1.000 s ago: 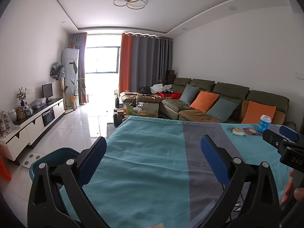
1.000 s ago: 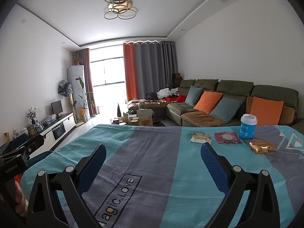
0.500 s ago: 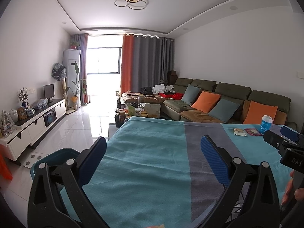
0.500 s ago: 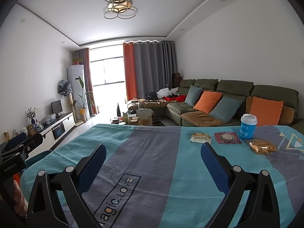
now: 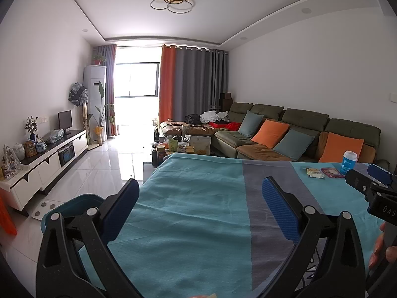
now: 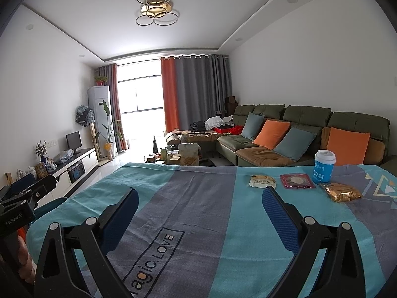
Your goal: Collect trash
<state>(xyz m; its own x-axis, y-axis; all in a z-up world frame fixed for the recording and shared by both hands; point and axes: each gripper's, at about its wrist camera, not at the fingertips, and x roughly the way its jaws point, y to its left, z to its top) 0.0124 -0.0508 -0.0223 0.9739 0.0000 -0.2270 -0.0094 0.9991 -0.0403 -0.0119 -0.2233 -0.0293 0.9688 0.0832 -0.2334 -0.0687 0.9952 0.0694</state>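
On the teal and grey tablecloth point(image 6: 198, 213) at the far right lie a pale snack packet point(image 6: 262, 181), a red wrapper point(image 6: 296, 181), a gold crumpled wrapper point(image 6: 341, 192) and a blue paper cup point(image 6: 324, 167) with a white lid. My right gripper point(image 6: 200, 211) hovers open over the cloth, short of the pale packet. My left gripper point(image 5: 200, 203) is open above the table's left end, holding nothing. The cup point(image 5: 348, 162), the pale packet point(image 5: 314, 172) and the red wrapper point(image 5: 332, 172) show small in the left wrist view. A teal bin point(image 5: 74, 203) stands on the floor left of the table.
A green sofa point(image 6: 297, 134) with orange and blue cushions runs along the right wall. A cluttered coffee table point(image 6: 183, 156) stands beyond the table's far edge. A white TV cabinet point(image 5: 42, 164) lines the left wall. Glossy floor tiles point(image 5: 109, 168) lie between them.
Both views have drifted very slightly; in the left wrist view the cup and wrappers slid a little right. Both grippers stay open and the trash has not moved.
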